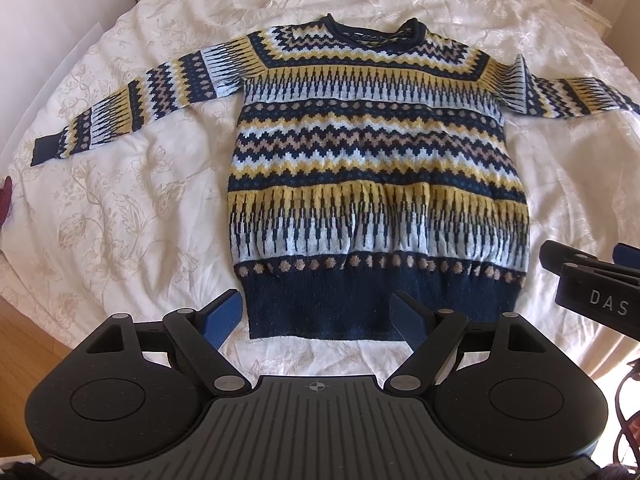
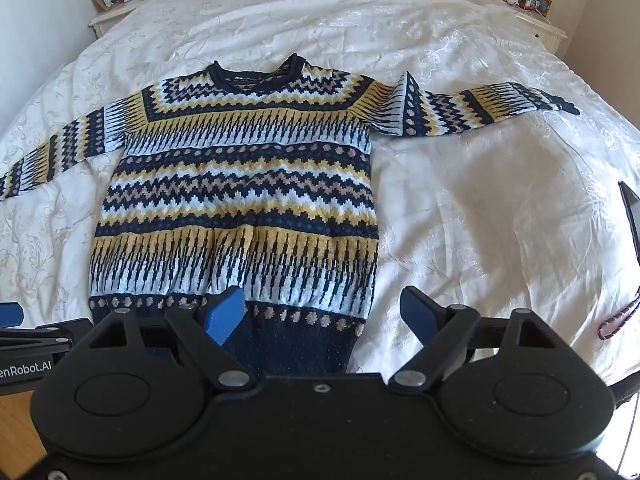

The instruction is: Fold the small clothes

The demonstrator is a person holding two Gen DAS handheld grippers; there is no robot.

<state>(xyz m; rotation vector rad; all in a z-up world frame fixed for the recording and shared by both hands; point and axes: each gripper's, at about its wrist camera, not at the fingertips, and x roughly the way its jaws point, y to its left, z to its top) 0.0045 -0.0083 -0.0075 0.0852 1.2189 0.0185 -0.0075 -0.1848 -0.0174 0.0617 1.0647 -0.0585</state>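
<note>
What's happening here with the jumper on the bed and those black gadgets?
A person holds a hand-held gripper in each hand to fold clothes. A navy, yellow and pale-blue patterned knitted sweater lies flat, front up, on the white floral bedspread, both sleeves spread out to the sides. The left hand-held gripper and the right hand-held gripper are both open and hover near the sweater's navy hem. Neither grips any fabric, and no fold has been made yet.
</note>
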